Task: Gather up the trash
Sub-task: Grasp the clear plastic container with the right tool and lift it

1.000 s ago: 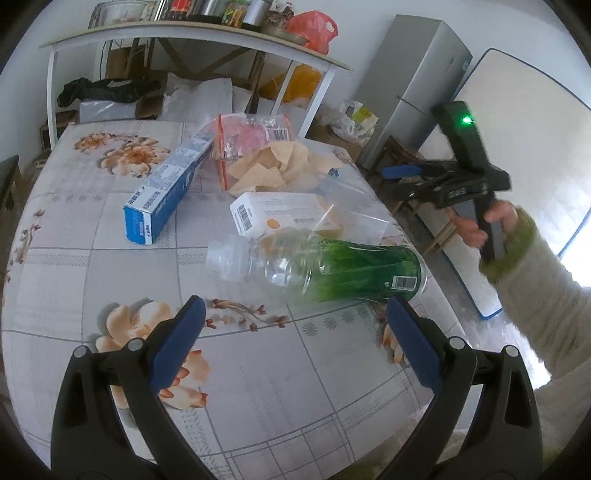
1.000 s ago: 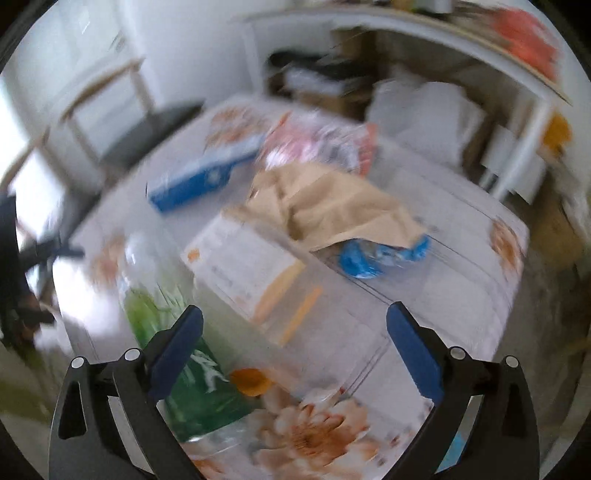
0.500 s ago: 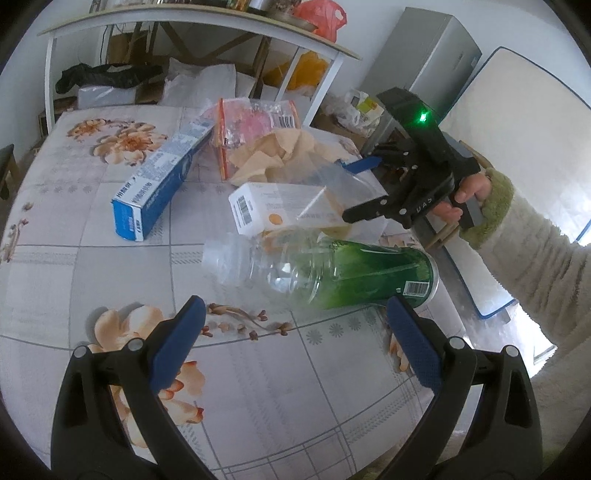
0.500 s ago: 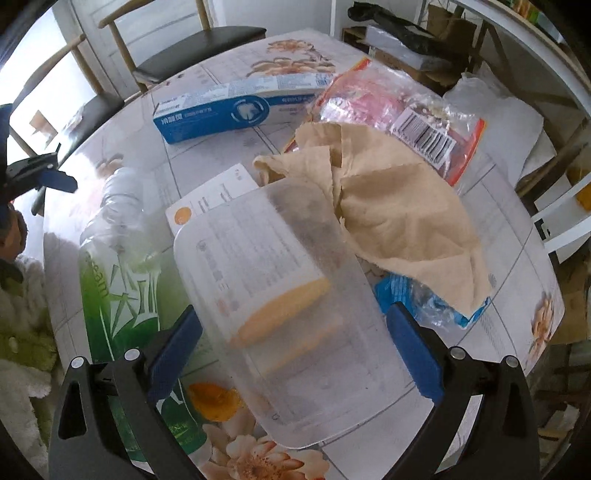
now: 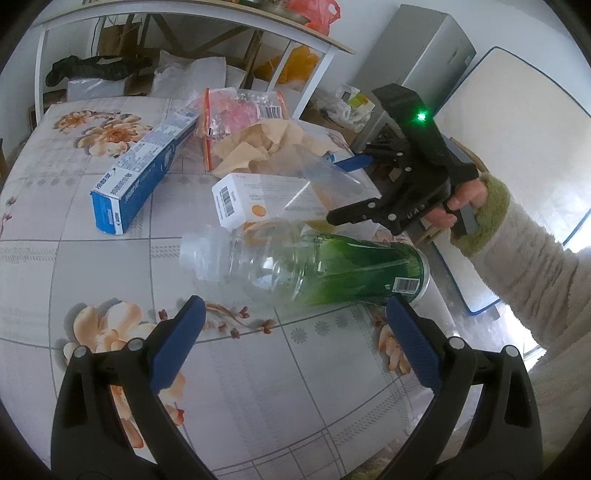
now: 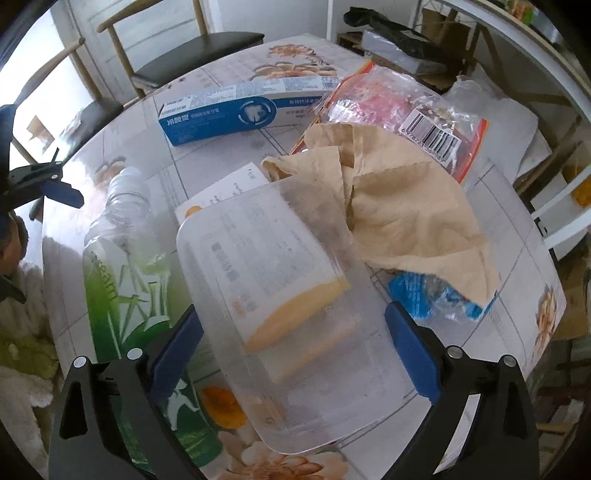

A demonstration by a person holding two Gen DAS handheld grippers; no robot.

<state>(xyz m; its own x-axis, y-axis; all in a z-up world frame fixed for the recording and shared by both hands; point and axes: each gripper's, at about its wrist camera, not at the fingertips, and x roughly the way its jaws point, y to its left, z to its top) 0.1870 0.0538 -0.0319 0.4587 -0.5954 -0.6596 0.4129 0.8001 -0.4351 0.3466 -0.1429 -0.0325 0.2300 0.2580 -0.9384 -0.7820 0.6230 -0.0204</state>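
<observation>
Floral-printed, glossy tiled cloth covers the worktop (image 5: pixel 110 236), and the trash lies bunched toward its far right side, probably so both tools can reach it from this edge. Biggest piece: the clear plastic bottle with the green label (image 5: pixel 314 269), on its side, neck pointing left, just ahead of the left hand-held gripper (image 5: pixel 295 343). That one hangs above the worktop with its blue pads spread wide and nothing between them, lined up on the bottle as if that is its pick. Over to the right hand-held gripper (image 6: pixel 293 343): jaws wide apart too, straddling the cloudy clear plastic tub (image 6: pixel 295 325) that leans over the white and orange carton (image 6: pixel 236 199); the pads stand clear of its walls, so no grip yet. Beyond, the long blue toothpaste box (image 6: pixel 236 114), the crumpled tan paper (image 6: pixel 406 210), the red-edged snack bag (image 6: pixel 399 107) and a small blue wrapper (image 6: pixel 436 299). Around the worktop: dark-seated wooden chairs (image 6: pixel 199 51) and a white shelf table (image 5: pixel 184 14).
</observation>
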